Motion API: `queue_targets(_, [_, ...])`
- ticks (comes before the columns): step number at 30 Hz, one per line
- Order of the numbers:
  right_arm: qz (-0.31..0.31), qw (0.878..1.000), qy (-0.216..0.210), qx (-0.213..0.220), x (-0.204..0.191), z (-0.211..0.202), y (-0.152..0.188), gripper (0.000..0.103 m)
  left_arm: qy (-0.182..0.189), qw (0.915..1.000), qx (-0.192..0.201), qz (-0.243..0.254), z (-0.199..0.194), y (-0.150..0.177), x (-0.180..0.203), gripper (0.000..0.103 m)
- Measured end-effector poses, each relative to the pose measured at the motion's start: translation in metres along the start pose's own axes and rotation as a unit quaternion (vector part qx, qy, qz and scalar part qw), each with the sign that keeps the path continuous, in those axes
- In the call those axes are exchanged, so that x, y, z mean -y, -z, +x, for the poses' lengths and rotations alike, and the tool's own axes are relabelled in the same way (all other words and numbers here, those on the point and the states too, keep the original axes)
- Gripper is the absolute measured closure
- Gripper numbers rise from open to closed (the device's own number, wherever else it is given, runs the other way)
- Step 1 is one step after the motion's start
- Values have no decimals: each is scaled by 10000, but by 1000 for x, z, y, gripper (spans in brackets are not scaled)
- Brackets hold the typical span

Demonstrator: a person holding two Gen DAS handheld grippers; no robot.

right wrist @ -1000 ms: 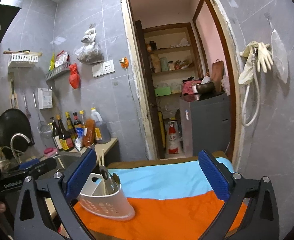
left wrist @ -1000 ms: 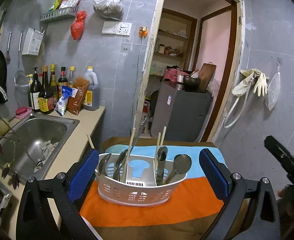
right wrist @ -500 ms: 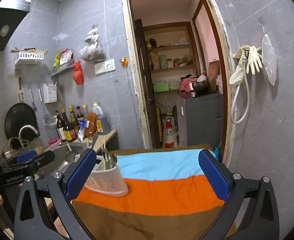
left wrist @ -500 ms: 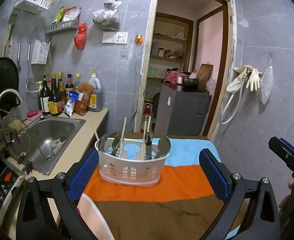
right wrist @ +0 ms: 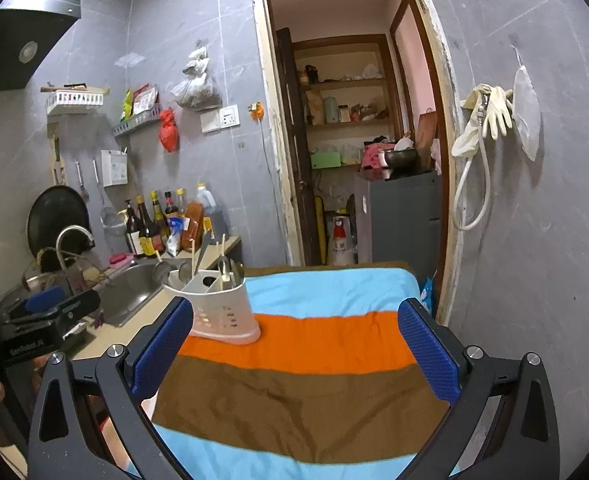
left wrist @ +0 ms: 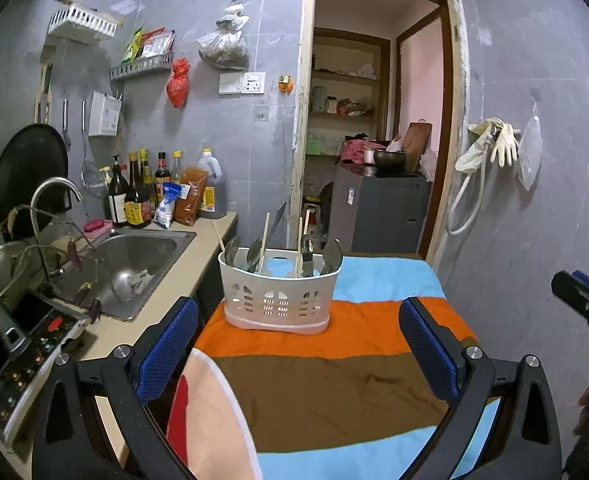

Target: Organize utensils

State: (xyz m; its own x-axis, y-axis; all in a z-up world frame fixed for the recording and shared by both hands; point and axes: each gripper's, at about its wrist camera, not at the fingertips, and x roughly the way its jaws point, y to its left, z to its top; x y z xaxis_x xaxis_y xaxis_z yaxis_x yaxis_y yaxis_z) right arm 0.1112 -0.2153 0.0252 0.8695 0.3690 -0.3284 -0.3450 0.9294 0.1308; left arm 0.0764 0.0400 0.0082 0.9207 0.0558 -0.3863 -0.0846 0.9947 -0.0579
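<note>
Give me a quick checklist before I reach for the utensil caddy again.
1. Left gripper open and empty: ok.
2. Right gripper open and empty: ok.
3. Caddy upright on the striped cloth: ok.
4. Utensils in the caddy, none on the cloth: ok.
5. Spoons and chopsticks sorted by compartment: cannot tell.
6. Caddy clear of the table edge by the sink: not ok, it sits close to that side.

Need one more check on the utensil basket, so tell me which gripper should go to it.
Left, probably. The white utensil basket sits centred ahead of the open left gripper. From the open right gripper the basket lies off to its left, partly behind the left finger pad.
</note>
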Motion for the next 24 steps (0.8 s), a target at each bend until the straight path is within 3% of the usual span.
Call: queue_targets(24, [59, 10000, 68, -36, 2, -28, 11, 0, -12, 9999, 135, 61, -27, 10, 1, 5])
